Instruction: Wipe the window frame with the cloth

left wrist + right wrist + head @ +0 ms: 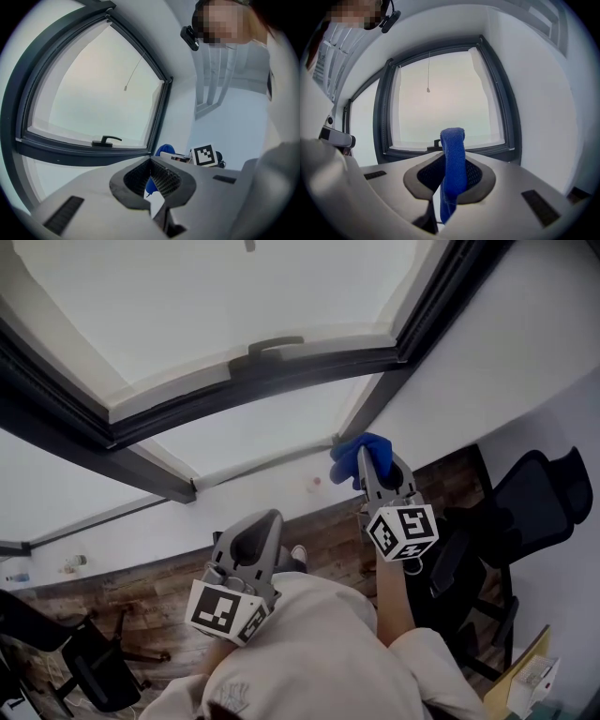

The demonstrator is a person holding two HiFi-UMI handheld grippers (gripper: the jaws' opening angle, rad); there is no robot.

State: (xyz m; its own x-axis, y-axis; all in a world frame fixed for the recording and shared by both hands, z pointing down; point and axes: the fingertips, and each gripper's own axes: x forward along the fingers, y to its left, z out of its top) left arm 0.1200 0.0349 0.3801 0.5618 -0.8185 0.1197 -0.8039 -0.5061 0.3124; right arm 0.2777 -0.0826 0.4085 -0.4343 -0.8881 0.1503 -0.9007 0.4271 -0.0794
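Right gripper [367,461] clamped on blue cloth [349,452], just beside corner of window frame [281,369]; contact unsure. Left gripper [251,538] closed, empty, below frame. Advice: press cloth fold flat on frame, slide steadily along it.

The blue, fuzzy cloth [453,159] is folded into a narrow upright band. It is pinched between the jaws of the right hand-held gripper [367,463], with its top poking out. The dark grey window frame [507,117] (a dark lever handle [435,144] sits on its lower rail) stands ahead; whether the two touch cannot be told.
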